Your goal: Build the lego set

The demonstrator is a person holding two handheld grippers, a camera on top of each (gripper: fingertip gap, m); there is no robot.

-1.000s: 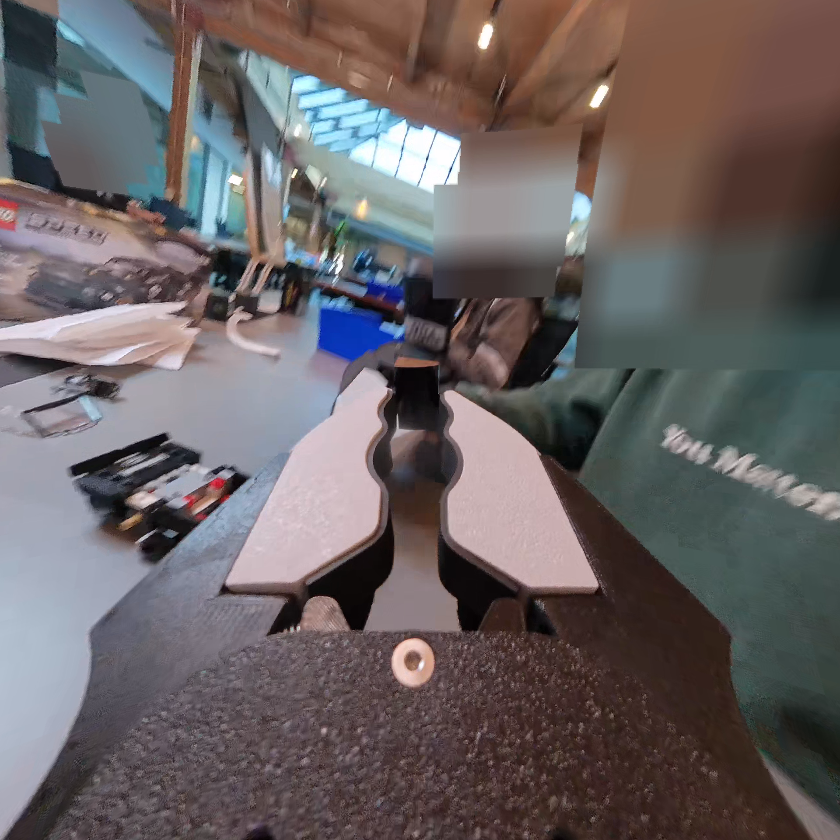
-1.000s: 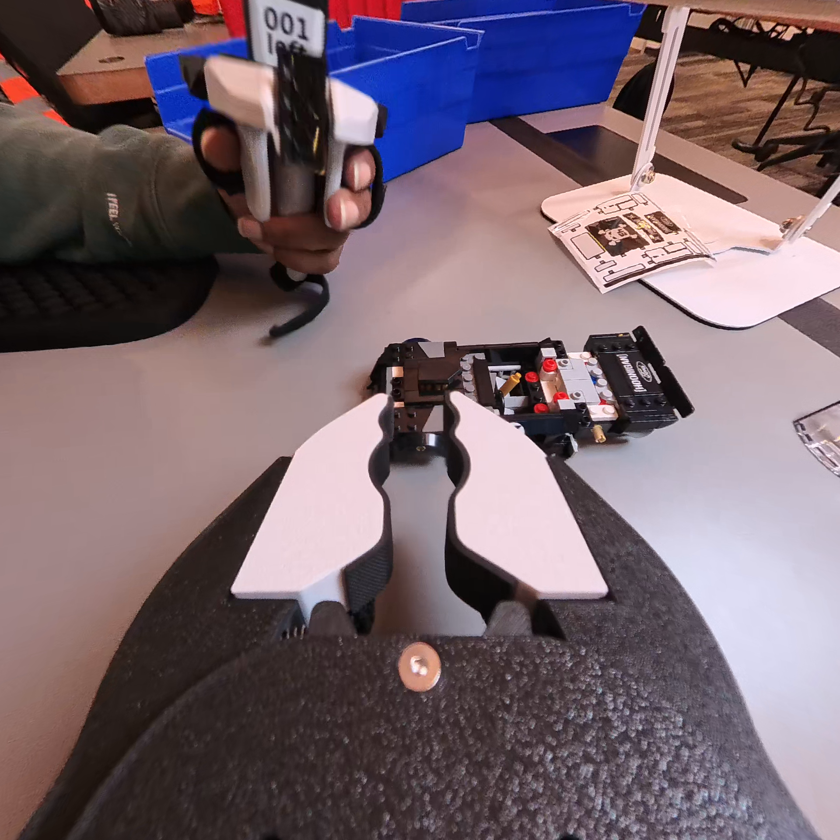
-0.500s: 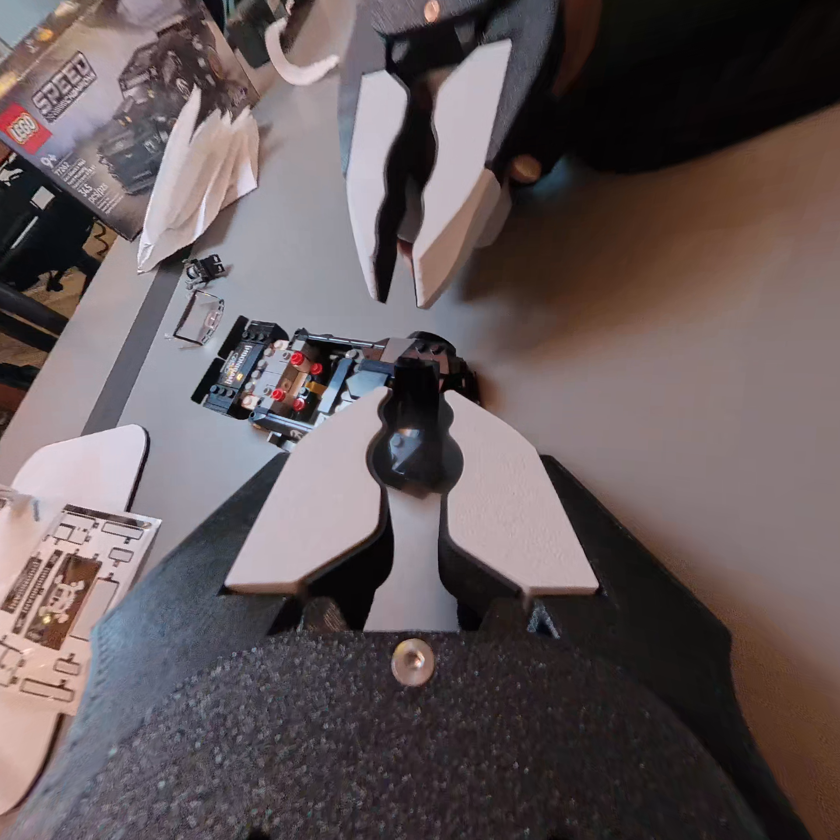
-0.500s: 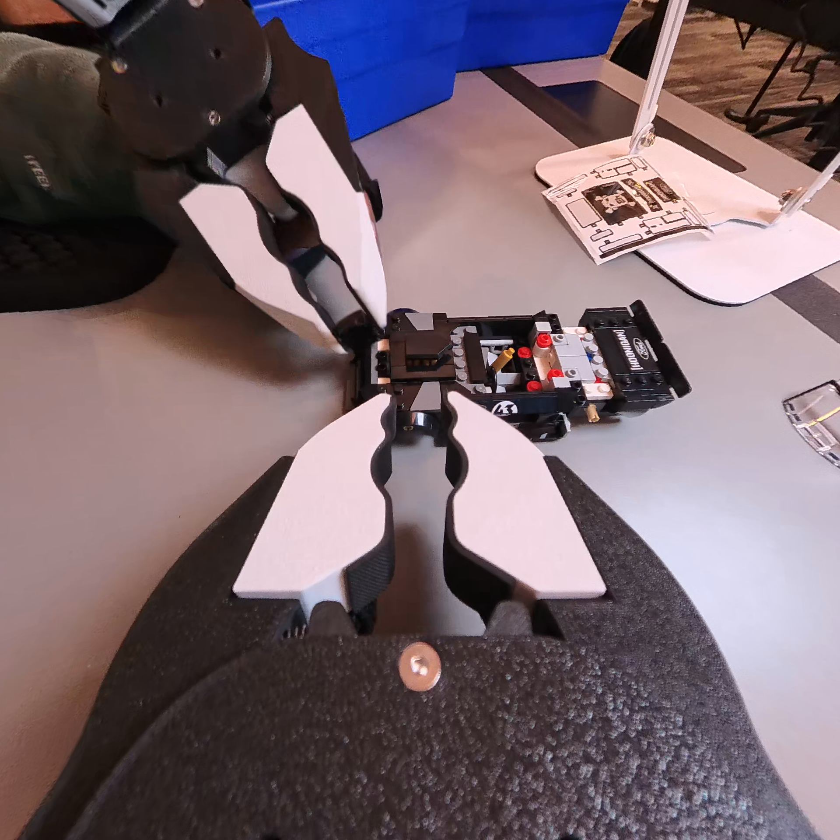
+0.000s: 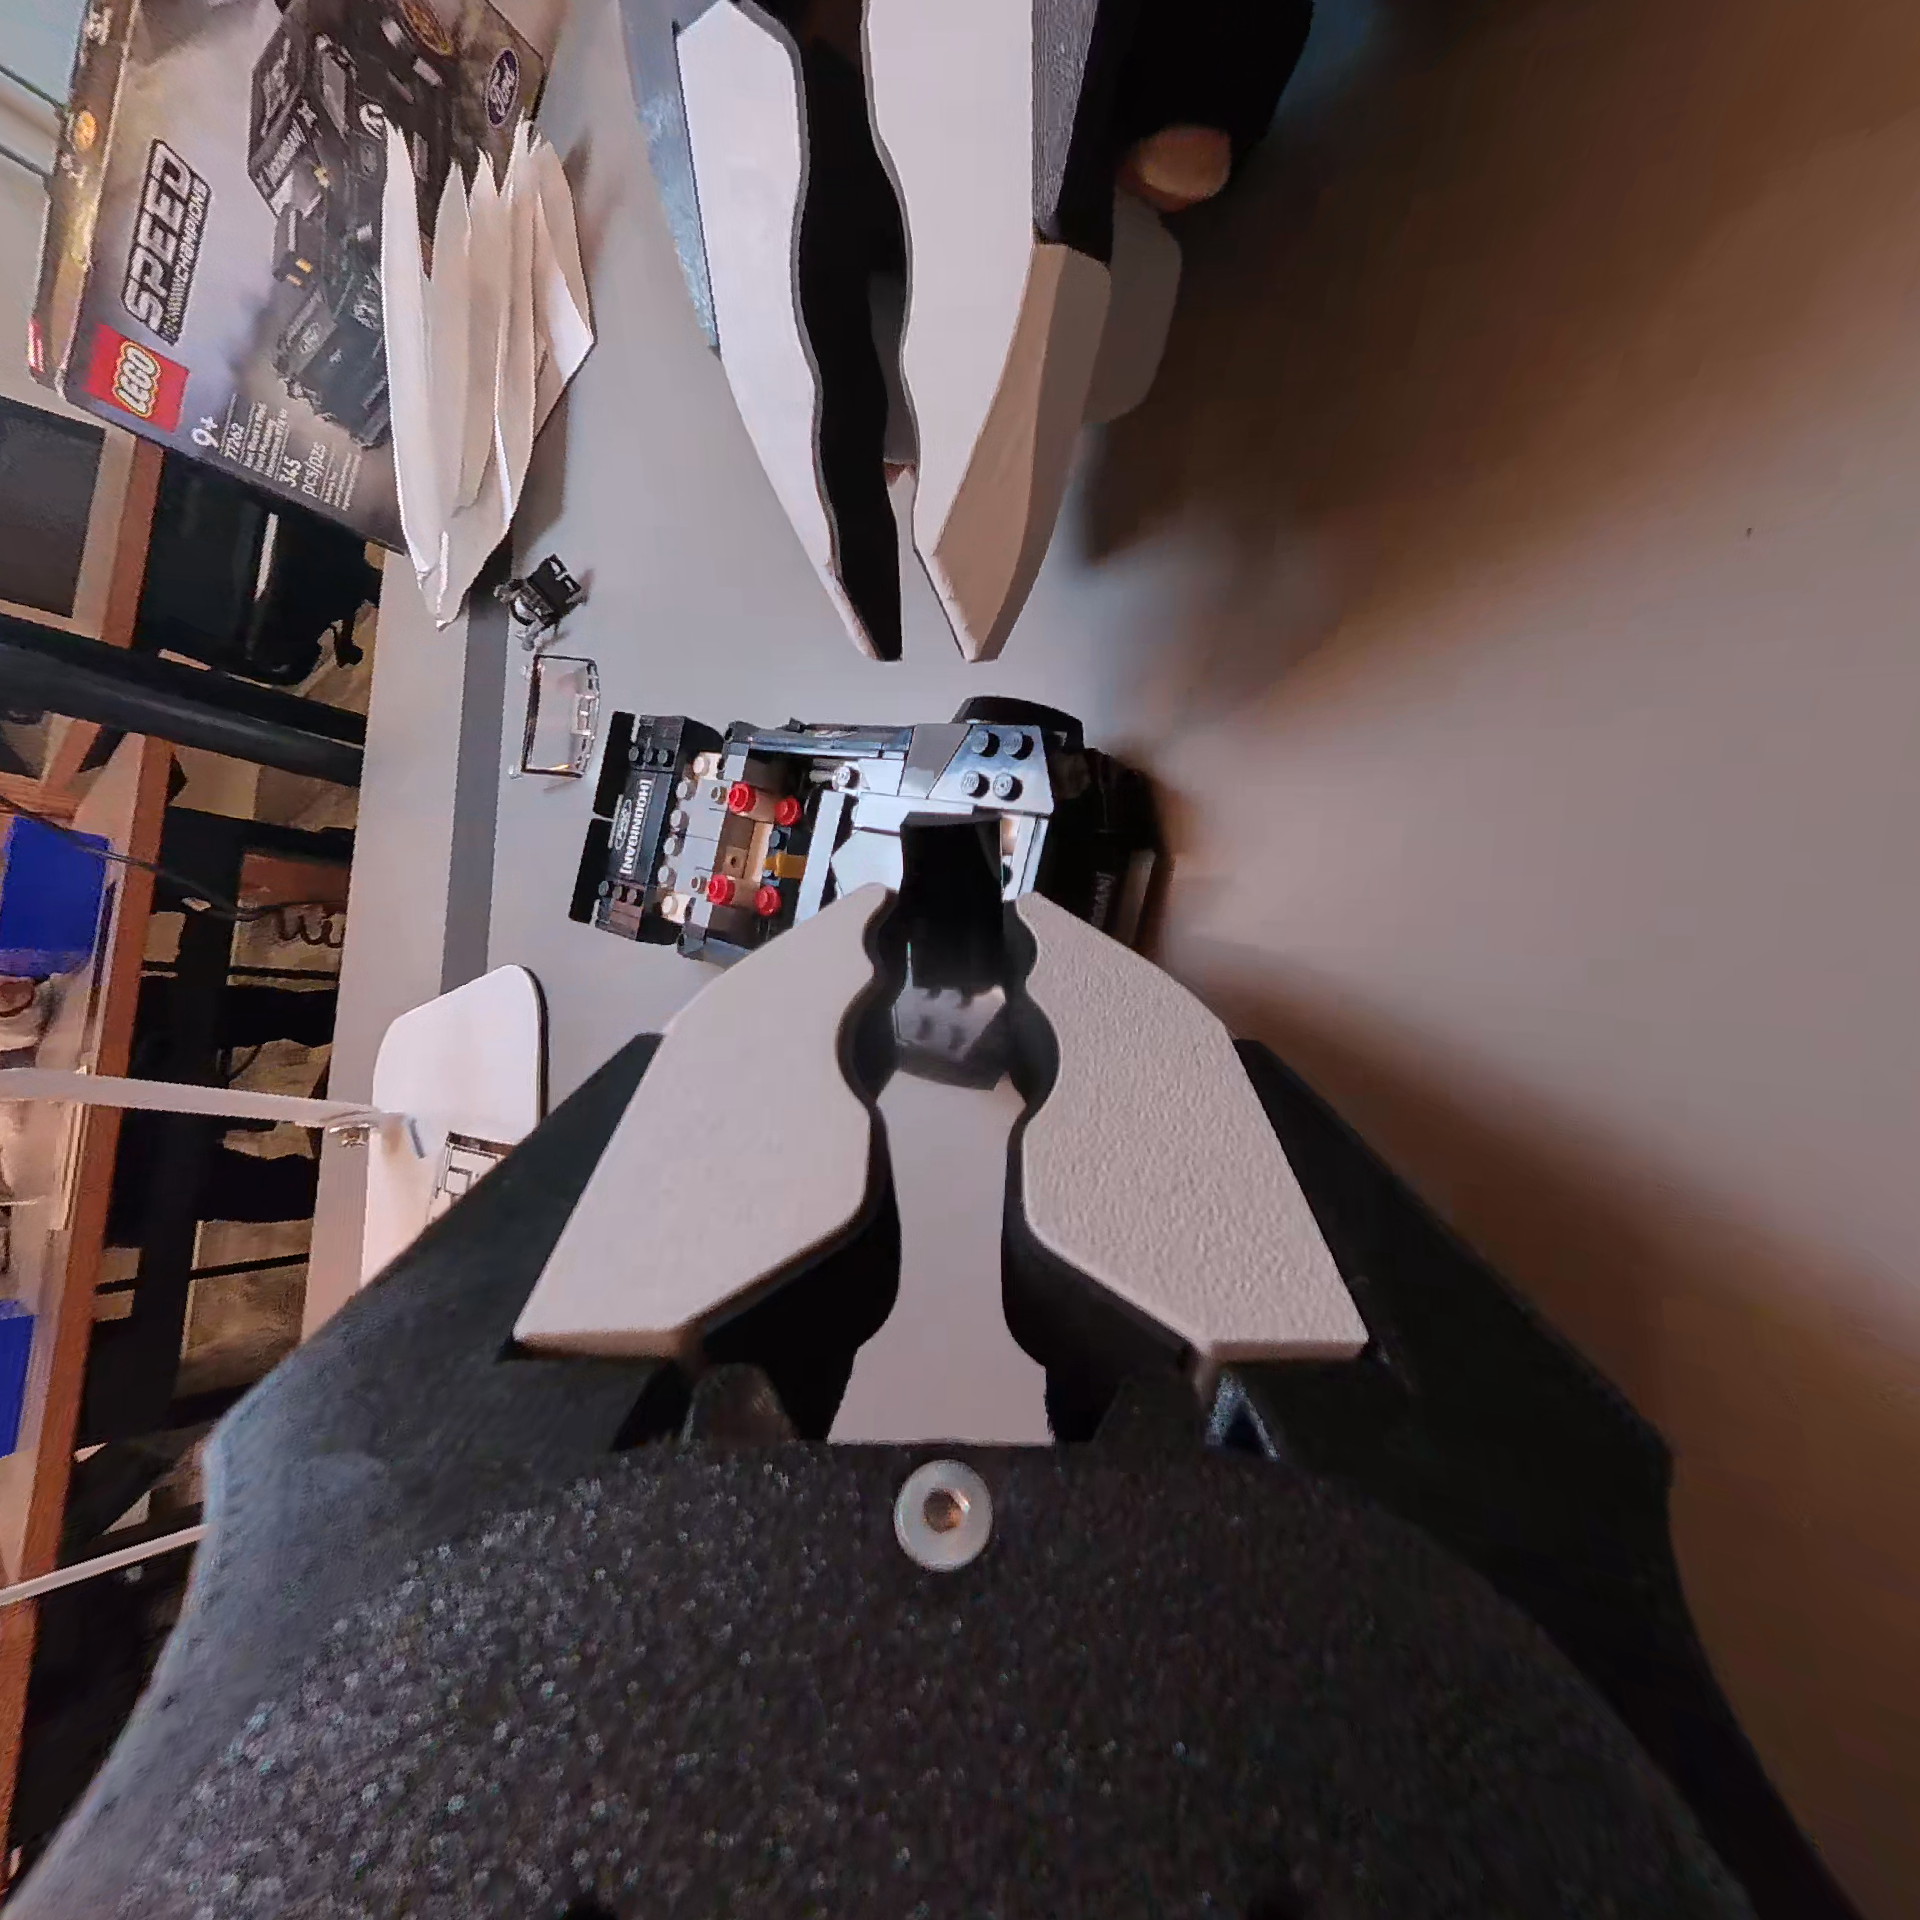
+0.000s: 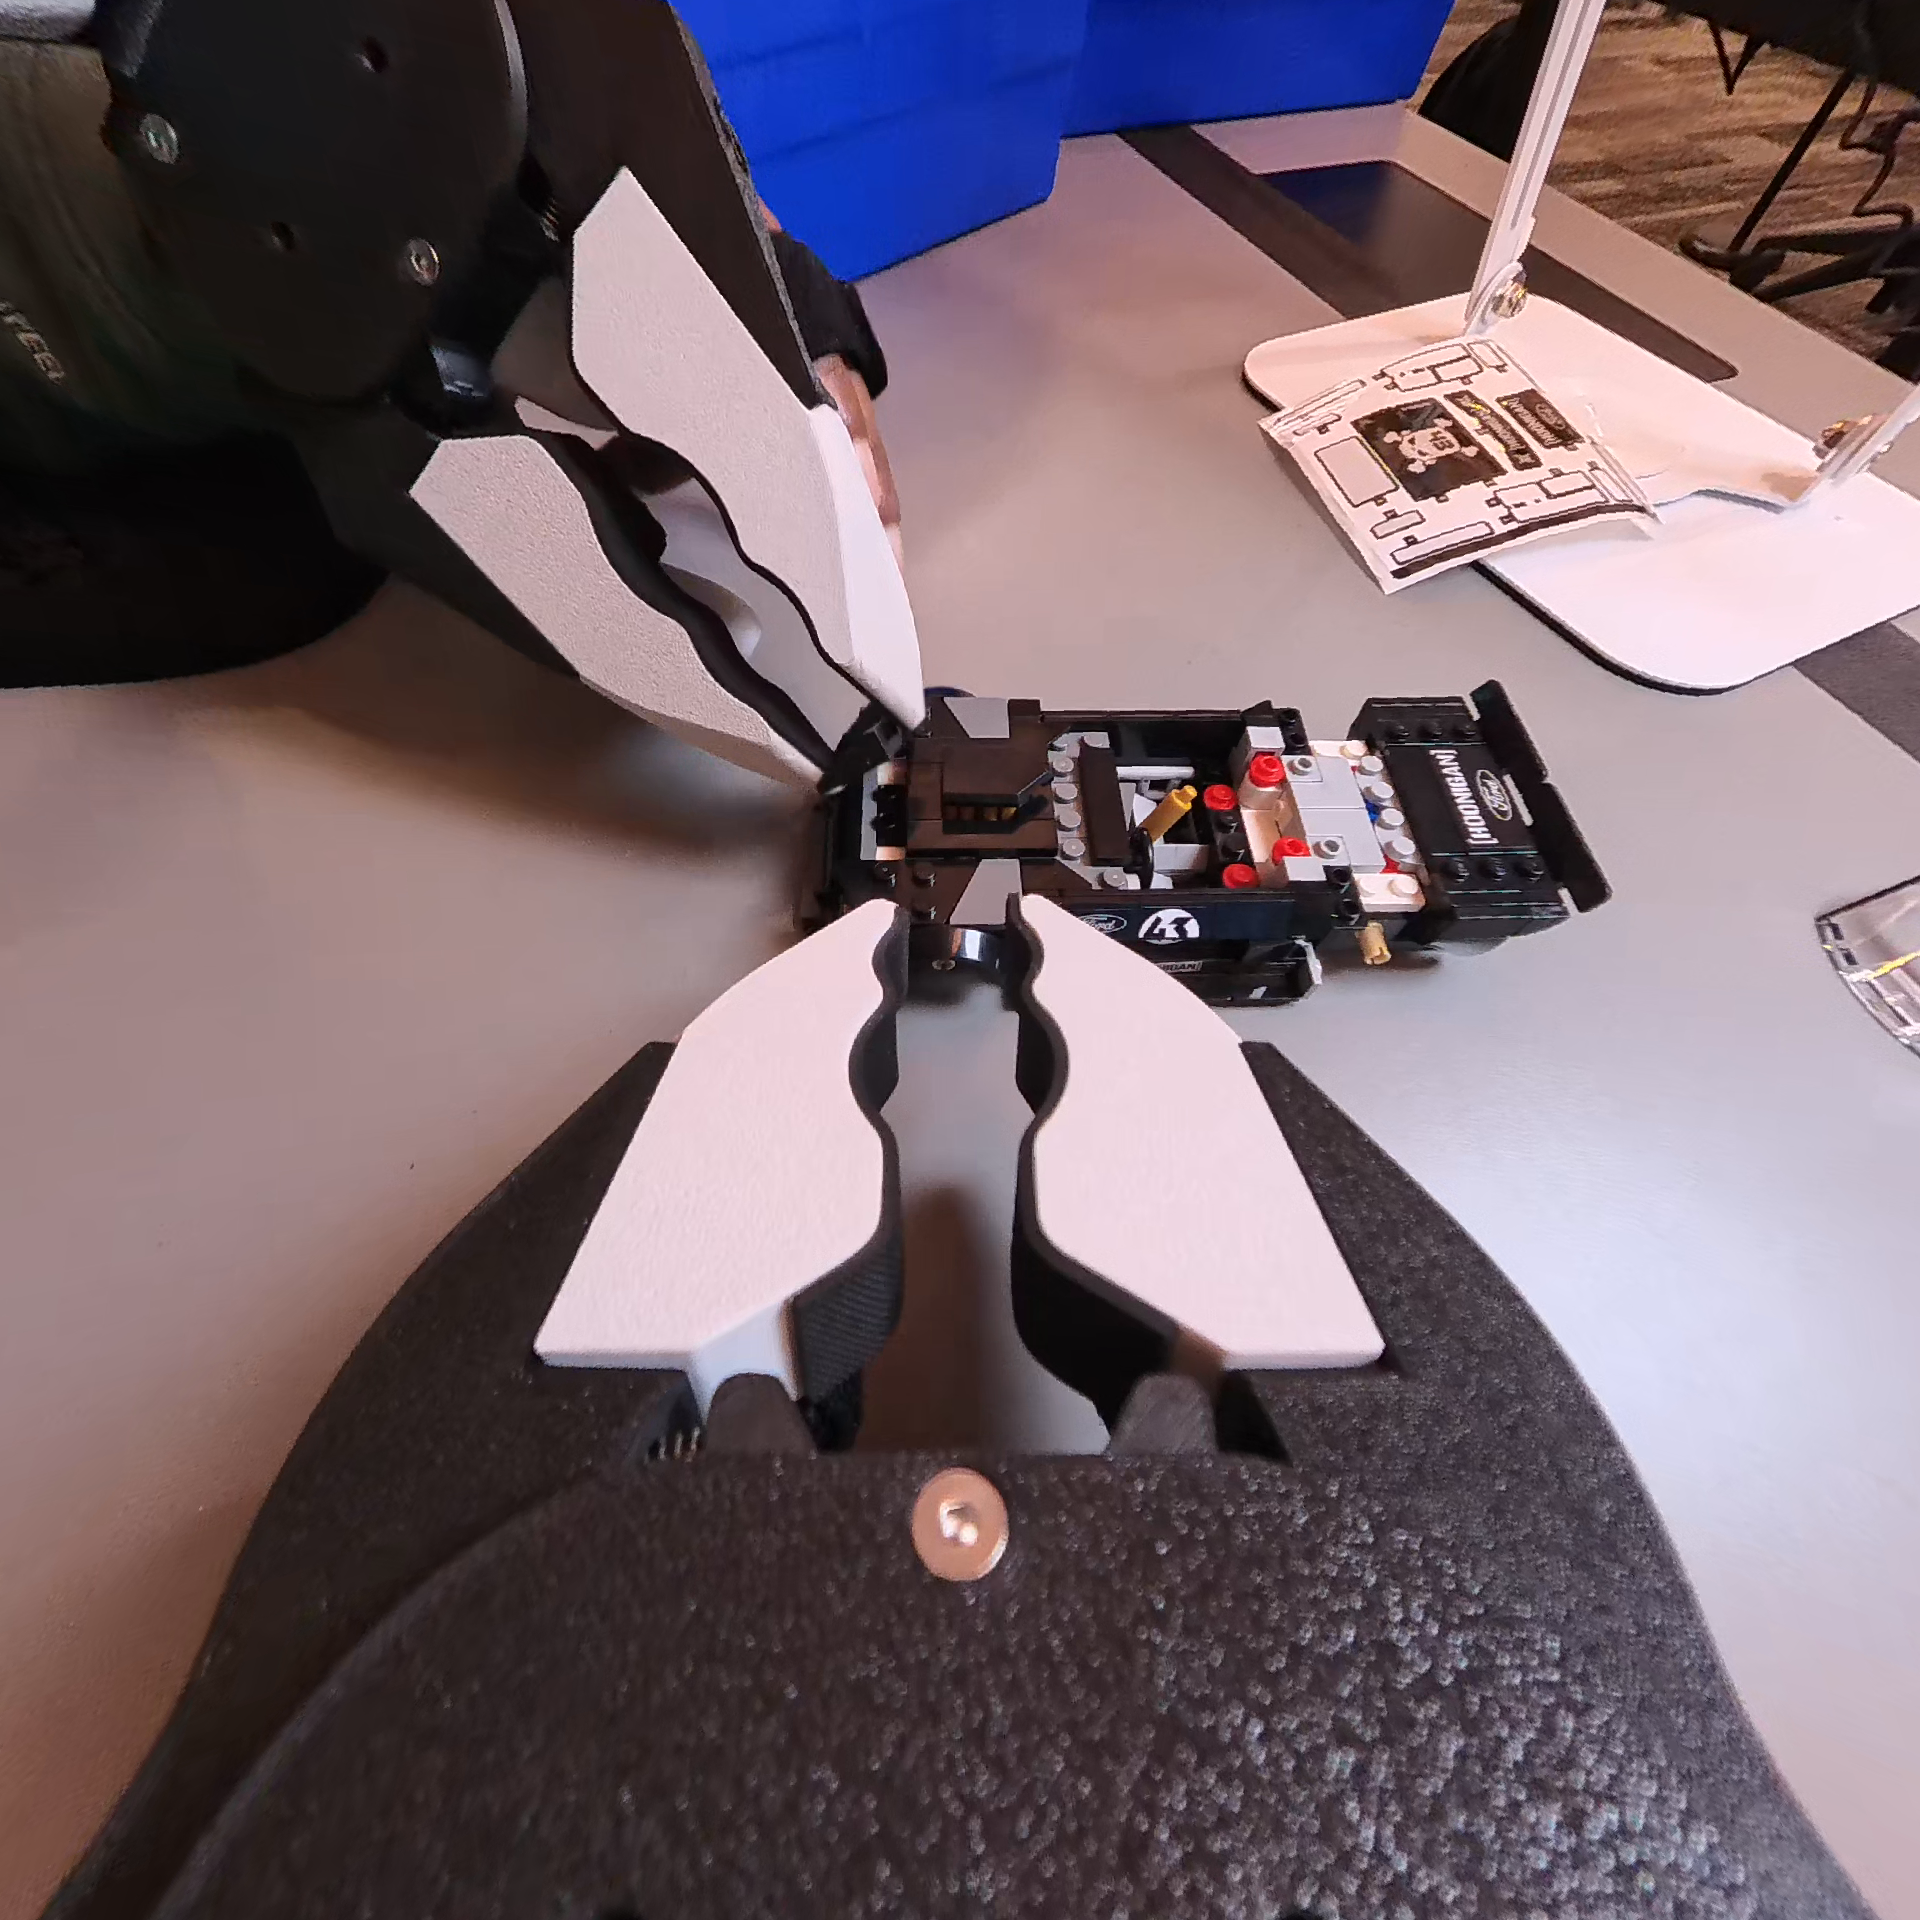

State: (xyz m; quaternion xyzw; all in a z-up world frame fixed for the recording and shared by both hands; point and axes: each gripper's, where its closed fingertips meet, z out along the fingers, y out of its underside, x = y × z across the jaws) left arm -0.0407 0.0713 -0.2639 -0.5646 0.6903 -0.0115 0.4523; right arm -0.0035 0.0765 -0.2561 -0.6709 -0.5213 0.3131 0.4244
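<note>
A partly built black lego car [image 6: 1195, 831] with grey and red parts inside lies on the grey table [image 6: 416, 987]; it also shows in the left wrist view [image 5: 727, 831]. My left gripper [image 5: 951, 914] is shut on a small black lego piece [image 5: 956, 925] and holds it at the car's front end. In the right wrist view the left gripper [image 6: 868, 732] comes down from the upper left, with its tips at the car's front corner. My right gripper [image 6: 956, 914] is shut on the car's near front side. It shows opposite in the left wrist view [image 5: 925, 655].
The lego box [image 5: 260, 239] and white paper bags [image 5: 478, 343] lie past the car, with a clear windscreen piece [image 5: 561, 717] and a small black part [image 5: 540, 597] beside it. A sticker sheet [image 6: 1455, 468] rests on a white stand base [image 6: 1662, 603]. Blue bins [image 6: 883, 125] stand behind. My hands' fingertips stand some 5 cm from each other.
My left gripper swung down from pointing out into the room to the car's front end, still holding the black piece. My right gripper stayed on the car.
</note>
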